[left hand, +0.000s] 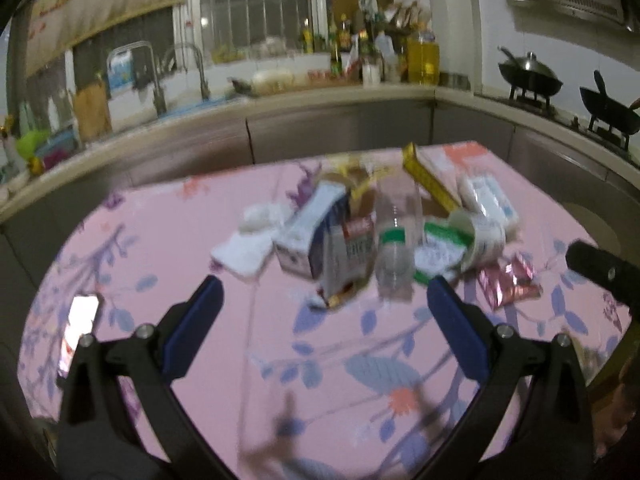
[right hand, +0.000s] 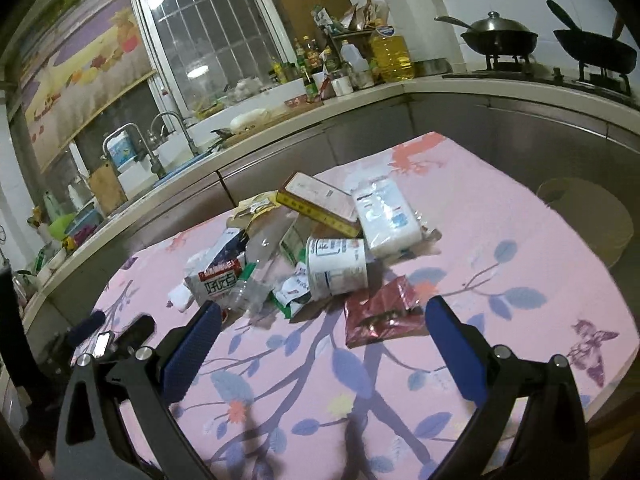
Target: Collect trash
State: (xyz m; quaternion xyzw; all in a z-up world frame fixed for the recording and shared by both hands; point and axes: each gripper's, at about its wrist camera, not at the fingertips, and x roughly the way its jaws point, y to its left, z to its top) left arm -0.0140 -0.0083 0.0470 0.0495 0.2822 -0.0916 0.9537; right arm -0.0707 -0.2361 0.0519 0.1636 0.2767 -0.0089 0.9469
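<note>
A heap of trash lies on the pink flowered tablecloth [left hand: 180, 248] [right hand: 500, 220]: a clear plastic bottle with a green band [left hand: 394, 248] [right hand: 256, 272], a milk carton [left hand: 316, 236] [right hand: 218, 276], a white paper cup on its side [left hand: 480, 240] [right hand: 338, 266], a yellow box [left hand: 428, 178] [right hand: 320, 200], a white tissue pack [left hand: 488, 196] [right hand: 388, 212], a shiny red wrapper [left hand: 510, 282] [right hand: 380, 312] and crumpled white tissue [left hand: 248, 246]. My left gripper [left hand: 324, 312] is open and empty, just short of the heap. My right gripper [right hand: 324, 332] is open and empty, near the red wrapper.
A phone [left hand: 78, 326] lies on the cloth at the left. A kitchen counter with sink [left hand: 160, 96], bottles [right hand: 392, 54] and two woks [right hand: 500, 38] runs behind the table. The other gripper shows at the edges [left hand: 604, 276] [right hand: 112, 336]. A round stool [right hand: 588, 220] stands right.
</note>
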